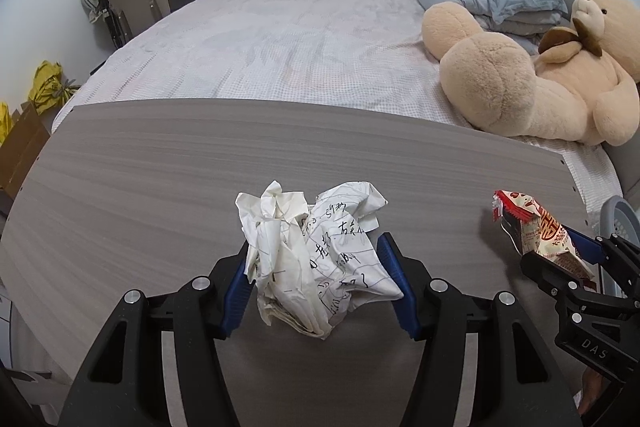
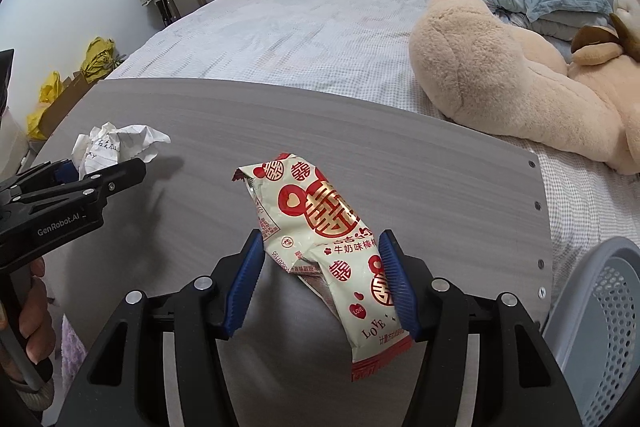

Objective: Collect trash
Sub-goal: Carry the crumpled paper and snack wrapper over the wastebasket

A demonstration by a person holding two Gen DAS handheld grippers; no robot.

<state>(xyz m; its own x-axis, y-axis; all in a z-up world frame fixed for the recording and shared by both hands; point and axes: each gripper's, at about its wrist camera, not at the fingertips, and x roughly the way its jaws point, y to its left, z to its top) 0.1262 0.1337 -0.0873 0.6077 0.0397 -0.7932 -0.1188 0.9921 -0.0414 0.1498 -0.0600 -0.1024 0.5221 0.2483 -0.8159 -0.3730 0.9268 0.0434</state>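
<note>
Left wrist view shows, nearest to the camera, the left gripper [image 1: 316, 277] with its blue ribbed fingers [image 1: 237, 291] pressed on both sides of a crumpled white paper ball with black handwriting [image 1: 316, 259]; the ball bulges forward past the tips and its bottom seems to rest on the grey wood-grain tabletop [image 1: 160, 195]. In the right wrist view, the right gripper [image 2: 320, 279] has its fingers [image 2: 394, 287] clamped across a cream and red plastic snack wrapper [image 2: 320, 227]. The long axis of the wrapper runs from near right to far left, so the fingers grip it across the short width, near the lower half, and the far end points away over the tabletop.

A little farther, at the right edge past the tabletop, stands a grey perforated plastic basket [image 2: 600, 307]. It lies just beside the right gripper and well apart from the left one, so I judge the wrapper has the shorter way, and the paper ball must travel to the right across the tabletop.

Beyond is the bed with a pale checked sheet [image 1: 280, 39], and on it a big beige plush bear [image 1: 540, 79]
</note>
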